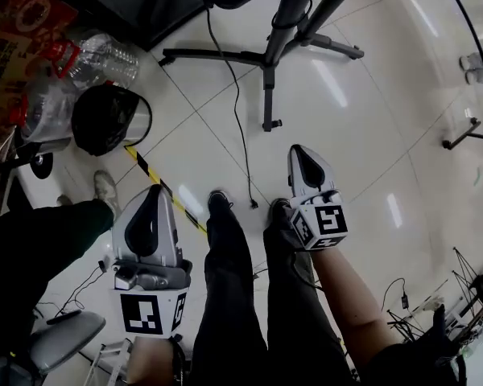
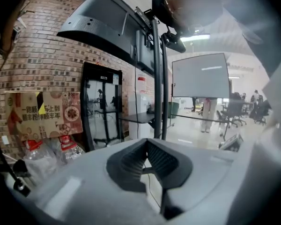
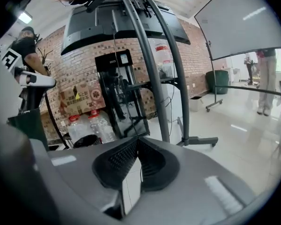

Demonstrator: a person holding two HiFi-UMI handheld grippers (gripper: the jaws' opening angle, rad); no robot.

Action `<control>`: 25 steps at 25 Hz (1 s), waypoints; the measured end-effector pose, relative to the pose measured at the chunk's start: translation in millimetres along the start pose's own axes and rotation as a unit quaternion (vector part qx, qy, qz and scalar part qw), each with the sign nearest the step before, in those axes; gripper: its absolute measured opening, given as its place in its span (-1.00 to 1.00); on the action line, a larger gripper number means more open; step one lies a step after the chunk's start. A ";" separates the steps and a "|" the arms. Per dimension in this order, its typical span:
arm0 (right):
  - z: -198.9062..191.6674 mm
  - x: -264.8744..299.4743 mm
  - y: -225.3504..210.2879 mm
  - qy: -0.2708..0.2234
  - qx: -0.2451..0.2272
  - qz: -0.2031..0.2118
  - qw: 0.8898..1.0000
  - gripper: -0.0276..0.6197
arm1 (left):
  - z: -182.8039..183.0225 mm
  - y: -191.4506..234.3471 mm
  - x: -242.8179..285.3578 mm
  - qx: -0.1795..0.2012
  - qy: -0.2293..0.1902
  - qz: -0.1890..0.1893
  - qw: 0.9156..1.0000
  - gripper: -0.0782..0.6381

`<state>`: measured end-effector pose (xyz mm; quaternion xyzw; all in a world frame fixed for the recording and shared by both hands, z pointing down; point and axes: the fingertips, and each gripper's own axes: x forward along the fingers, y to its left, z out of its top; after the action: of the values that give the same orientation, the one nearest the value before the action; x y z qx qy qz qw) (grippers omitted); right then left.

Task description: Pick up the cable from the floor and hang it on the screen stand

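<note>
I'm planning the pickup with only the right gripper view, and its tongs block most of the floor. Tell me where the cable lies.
Observer: The black cable lies on the floor. It runs from the stand base to a free end between the person's shoes.
Operator: Place the right gripper against it.
Observer: In the head view the right gripper shows to the right of the cable, clear of it.
Operator: Now report the left one.
Observer: The left gripper has its tongs together, with nothing between them.
</note>
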<state>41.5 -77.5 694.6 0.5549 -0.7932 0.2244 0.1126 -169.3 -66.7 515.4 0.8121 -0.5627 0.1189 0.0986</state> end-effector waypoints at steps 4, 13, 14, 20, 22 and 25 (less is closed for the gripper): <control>-48.2 29.4 -5.2 0.023 -0.003 -0.009 1.000 -0.89 | -57.3 5.1 14.3 -0.013 0.032 -0.006 0.999 -0.77; -179.6 88.4 8.5 0.129 -0.012 0.059 0.990 -0.86 | -144.9 26.4 28.3 -0.033 0.070 0.005 0.997 -0.77; -196.2 94.6 11.6 0.144 -0.014 0.067 0.987 -0.77 | -153.3 30.2 30.2 -0.034 0.071 0.008 0.997 -0.77; -285.1 124.4 22.9 0.222 -0.049 0.102 0.968 -0.69 | -197.1 45.7 49.3 -0.041 0.071 0.013 0.997 -0.77; -309.2 133.5 23.2 0.243 -0.041 0.105 0.964 -0.60 | -208.2 48.9 55.8 -0.038 0.071 0.012 0.997 -0.77; -339.1 148.4 21.6 0.265 -0.024 0.099 0.959 -0.49 | -223.6 55.3 61.7 -0.034 0.071 0.009 0.997 -0.77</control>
<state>-55.8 -31.3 1049.4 0.3916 -0.7909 0.3539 0.3095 -218.6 -75.1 748.6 0.7928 -0.5649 0.1584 0.1649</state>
